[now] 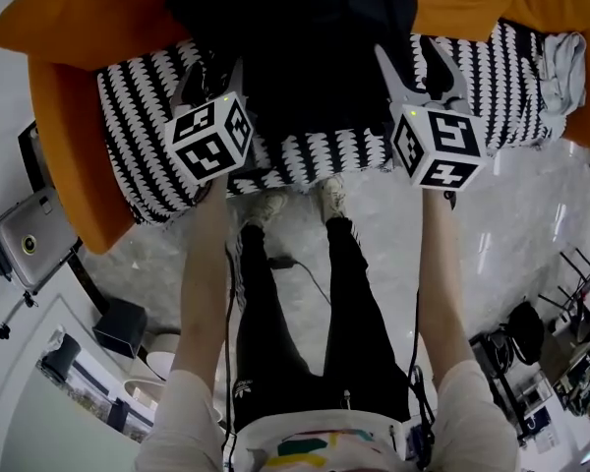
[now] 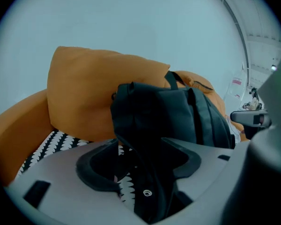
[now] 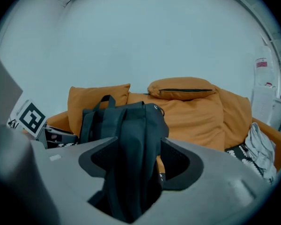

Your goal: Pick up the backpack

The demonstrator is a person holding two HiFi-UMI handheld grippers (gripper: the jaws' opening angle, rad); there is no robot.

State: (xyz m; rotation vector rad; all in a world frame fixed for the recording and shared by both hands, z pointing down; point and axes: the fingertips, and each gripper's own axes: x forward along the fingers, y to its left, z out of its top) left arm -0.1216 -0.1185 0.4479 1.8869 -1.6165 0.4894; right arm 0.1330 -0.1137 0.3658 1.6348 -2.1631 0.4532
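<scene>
A black backpack (image 1: 305,57) stands on the black-and-white patterned seat of an orange sofa (image 1: 64,106), leaning on the orange back cushions. My left gripper (image 1: 214,77) is at its left side and my right gripper (image 1: 418,72) at its right side. In the left gripper view the jaws (image 2: 138,161) stand wide, and a black strap (image 2: 147,177) with a metal snap hangs loosely in the gap. In the right gripper view the jaws (image 3: 136,161) also stand wide, with a broad strap (image 3: 131,182) of the backpack (image 3: 126,121) lying between them, untouched by the pads.
A white cloth (image 1: 565,67) lies at the sofa's right end. Orange pillows (image 3: 182,90) are piled behind the backpack. The person's legs stand right in front of the sofa on a pale floor, with a cable (image 1: 295,268), a grey case (image 1: 25,239) and other gear around.
</scene>
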